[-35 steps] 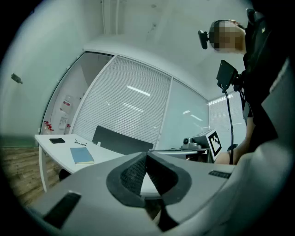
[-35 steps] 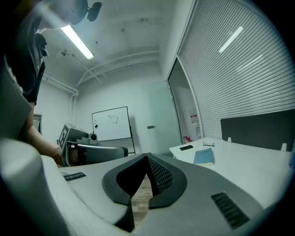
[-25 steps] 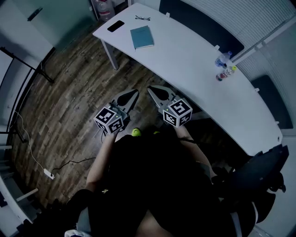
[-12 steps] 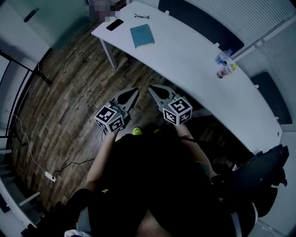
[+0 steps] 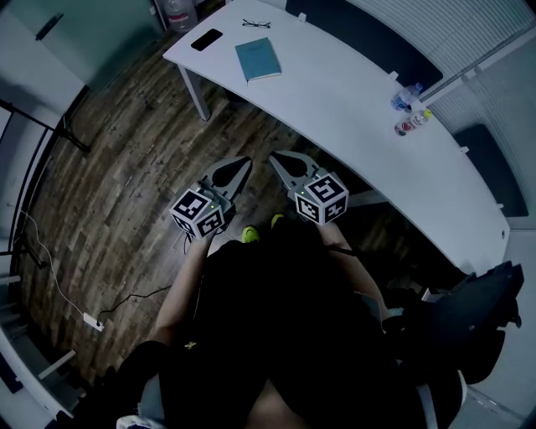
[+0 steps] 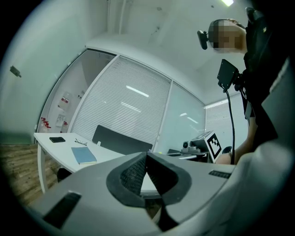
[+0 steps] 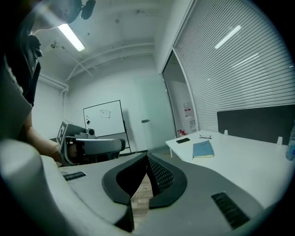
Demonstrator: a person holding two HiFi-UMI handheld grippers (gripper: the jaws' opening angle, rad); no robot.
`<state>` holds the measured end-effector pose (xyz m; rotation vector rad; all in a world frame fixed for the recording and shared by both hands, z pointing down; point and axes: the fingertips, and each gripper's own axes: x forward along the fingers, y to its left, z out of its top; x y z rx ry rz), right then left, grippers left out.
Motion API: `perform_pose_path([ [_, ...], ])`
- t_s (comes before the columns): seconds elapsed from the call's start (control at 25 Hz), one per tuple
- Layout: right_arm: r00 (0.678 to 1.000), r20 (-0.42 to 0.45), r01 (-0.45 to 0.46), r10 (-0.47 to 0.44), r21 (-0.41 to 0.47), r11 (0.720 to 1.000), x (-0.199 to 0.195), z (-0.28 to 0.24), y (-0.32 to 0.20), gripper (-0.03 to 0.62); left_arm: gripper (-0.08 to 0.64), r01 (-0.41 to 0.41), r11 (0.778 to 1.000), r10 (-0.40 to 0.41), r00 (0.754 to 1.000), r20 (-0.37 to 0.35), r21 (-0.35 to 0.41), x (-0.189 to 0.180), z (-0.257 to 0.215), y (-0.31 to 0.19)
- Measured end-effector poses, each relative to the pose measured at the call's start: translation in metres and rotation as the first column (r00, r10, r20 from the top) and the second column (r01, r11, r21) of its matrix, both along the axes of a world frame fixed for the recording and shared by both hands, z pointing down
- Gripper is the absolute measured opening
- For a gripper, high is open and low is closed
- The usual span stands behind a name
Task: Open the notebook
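Both clenched on nothing, my left gripper (image 5: 243, 164) and right gripper (image 5: 275, 157) hang mid-frame; the closed notebook (image 5: 257, 59) lies upper-centre on the white table (image 5: 352, 113).

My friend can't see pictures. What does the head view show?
A person holds the left hand-held gripper and the right hand-held gripper, both shut, above a wooden floor, short of a long white table. A closed blue notebook lies at its far end, near a phone and glasses.

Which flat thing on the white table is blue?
The notebook, lying closed. The phone beside it is smaller and black, nearer the end of the table.
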<state>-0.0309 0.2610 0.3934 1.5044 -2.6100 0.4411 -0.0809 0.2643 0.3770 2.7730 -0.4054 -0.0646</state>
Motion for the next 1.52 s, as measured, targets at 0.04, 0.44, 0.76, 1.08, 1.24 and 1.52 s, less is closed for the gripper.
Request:
perform_pose_path([
  [0.04, 1.0, -0.007, 0.005, -0.005, -0.004, 1.0, -0.002, 0.001, -0.001, 0.002, 0.002, 0.001, 1.0, -0.001, 1.0, -0.001, -0.001, -0.001, 0.0, -0.001],
  [0.44, 1.0, -0.014, 0.015, -0.015, -0.026, 1.0, 0.003, 0.011, -0.028, 0.002, 0.002, 0.005, 1.0, -0.005, 1.0, 0.005, -0.021, 0.004, 0.01, -0.026],
  [0.76, 0.999, -0.008, 0.043, -0.044, -0.043, 0.998, 0.012, 0.019, -0.073, 0.002, 0.002, 0.049, 0.998, -0.049, 0.999, 0.014, -0.034, 0.012, 0.016, -0.068],
  [1.08, 0.997, -0.009, 0.075, -0.076, -0.072, 0.995, 0.032, 0.027, -0.127, 0.001, 0.002, 0.099, 0.994, -0.098, 0.995, 0.03, -0.05, 0.029, 0.025, -0.121],
  [1.24, 0.996, -0.005, 0.091, -0.092, -0.087, 0.992, 0.045, 0.032, -0.151, 0.002, 0.002, 0.107, 0.993, -0.105, 0.994, 0.034, -0.058, 0.044, 0.028, -0.147],
  [1.52, 0.994, 0.005, 0.11, -0.11, -0.099, 0.989, 0.069, 0.036, -0.193, 0.001, 0.002, 0.125, 0.99, -0.123, 0.992, 0.037, -0.066, 0.071, 0.03, -0.188],
])
